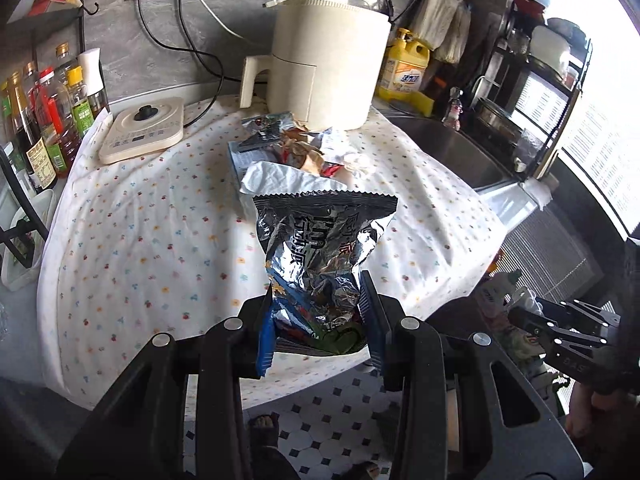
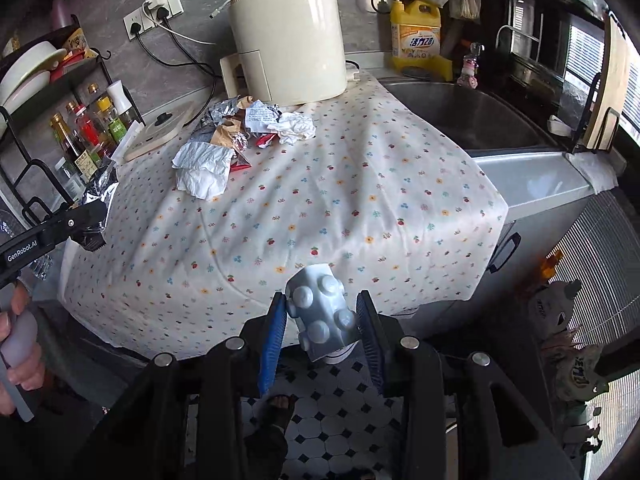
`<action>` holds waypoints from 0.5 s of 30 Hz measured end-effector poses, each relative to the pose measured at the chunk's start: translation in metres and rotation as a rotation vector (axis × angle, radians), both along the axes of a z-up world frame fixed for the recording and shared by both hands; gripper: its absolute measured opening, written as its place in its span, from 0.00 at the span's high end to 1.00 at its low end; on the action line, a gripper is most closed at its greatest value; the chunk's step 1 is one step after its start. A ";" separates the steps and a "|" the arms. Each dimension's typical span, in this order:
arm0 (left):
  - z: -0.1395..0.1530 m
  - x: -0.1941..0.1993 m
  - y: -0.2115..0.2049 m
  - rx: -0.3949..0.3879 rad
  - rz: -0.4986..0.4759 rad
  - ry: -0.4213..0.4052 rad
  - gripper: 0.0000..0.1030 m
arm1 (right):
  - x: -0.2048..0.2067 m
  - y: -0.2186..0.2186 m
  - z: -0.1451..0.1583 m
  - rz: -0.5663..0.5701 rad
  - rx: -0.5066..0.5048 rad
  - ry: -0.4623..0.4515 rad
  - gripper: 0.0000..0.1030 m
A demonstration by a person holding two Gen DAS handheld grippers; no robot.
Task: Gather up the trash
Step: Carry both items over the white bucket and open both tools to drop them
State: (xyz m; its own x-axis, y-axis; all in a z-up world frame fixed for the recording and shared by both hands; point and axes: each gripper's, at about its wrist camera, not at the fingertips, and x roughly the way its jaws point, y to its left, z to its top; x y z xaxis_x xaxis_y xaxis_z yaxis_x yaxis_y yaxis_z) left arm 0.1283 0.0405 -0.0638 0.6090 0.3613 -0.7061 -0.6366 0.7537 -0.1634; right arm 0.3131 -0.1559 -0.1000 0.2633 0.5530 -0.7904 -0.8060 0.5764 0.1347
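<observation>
Left gripper (image 1: 316, 316) clamped on silver snack bag (image 1: 320, 248), long axis pointing away. Right gripper (image 2: 322, 320) pinching bumpy pale-blue piece (image 2: 320, 312). Trash pile (image 2: 240, 132) near counter's back edge.

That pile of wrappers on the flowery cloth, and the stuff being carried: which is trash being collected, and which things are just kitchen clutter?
Trash for the job:
- silver snack bag in left gripper
- bumpy white carton in right gripper
- wrapper pile
- crumpled tissue

Just lying about:
- cream appliance
- yellow detergent bottle
- sauce bottles
- sink
</observation>
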 end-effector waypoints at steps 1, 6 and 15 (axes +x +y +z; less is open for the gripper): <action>0.000 0.005 -0.010 0.000 -0.015 -0.001 0.64 | 0.004 -0.013 -0.001 -0.016 0.002 0.003 0.65; -0.006 0.040 -0.062 -0.008 -0.113 0.004 0.64 | 0.017 -0.077 -0.010 -0.107 -0.006 0.008 0.65; -0.036 0.101 -0.158 -0.086 -0.345 0.027 0.64 | 0.040 -0.207 -0.037 -0.355 -0.063 0.042 0.64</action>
State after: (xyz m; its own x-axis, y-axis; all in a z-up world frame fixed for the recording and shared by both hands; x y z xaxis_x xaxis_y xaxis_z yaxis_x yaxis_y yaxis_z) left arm 0.2297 -0.1176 -0.0993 0.6654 0.0766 -0.7425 -0.3522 0.9092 -0.2218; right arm 0.3528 -0.3633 -0.1373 0.3967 0.3830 -0.8342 -0.5484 0.8277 0.1192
